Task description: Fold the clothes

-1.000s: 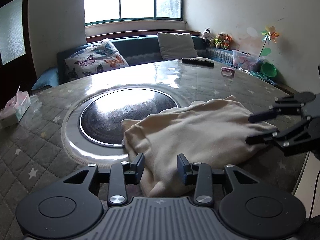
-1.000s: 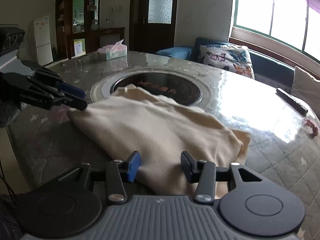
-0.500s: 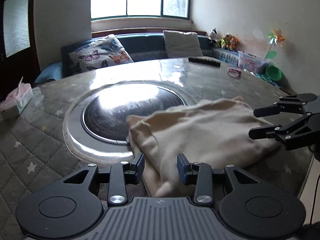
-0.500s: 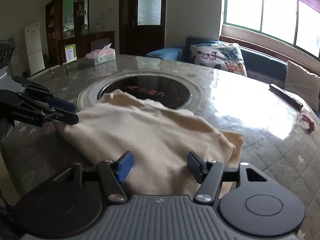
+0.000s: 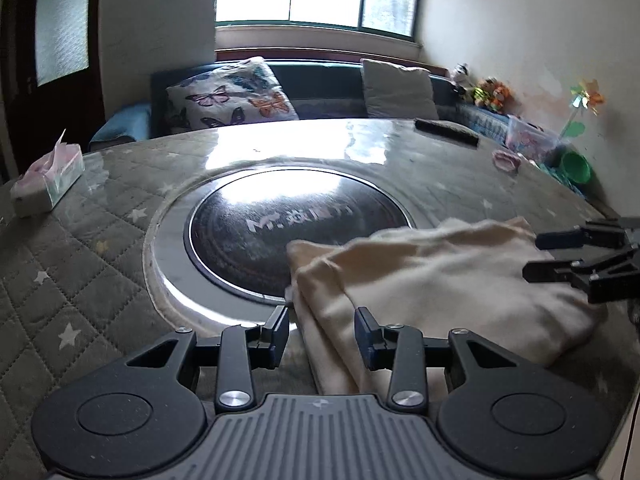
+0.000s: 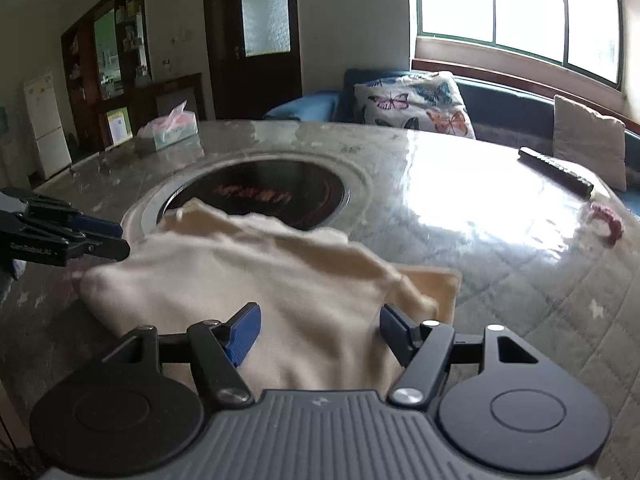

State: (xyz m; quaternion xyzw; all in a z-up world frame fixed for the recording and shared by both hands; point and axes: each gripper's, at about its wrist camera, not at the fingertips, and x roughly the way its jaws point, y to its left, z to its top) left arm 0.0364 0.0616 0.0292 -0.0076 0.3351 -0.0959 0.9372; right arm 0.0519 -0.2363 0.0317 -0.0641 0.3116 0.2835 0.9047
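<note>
The left tool (image 5: 322,330) hangs spread and holds nothing, just above the near edge of the cream garment (image 5: 440,280). The garment lies on the table (image 5: 100,280), at about 4 o'clock from the dark round plate (image 5: 280,232), already folded into a thick bundle. The right tool (image 6: 318,330) is spread wide and empty too. I judge that only a last fold or smoothing is left.

Left gripper (image 5: 322,330) sits at lower centre of its view, jaws parted; right gripper (image 6: 320,330) likewise at lower centre, jaws spread wider
</note>
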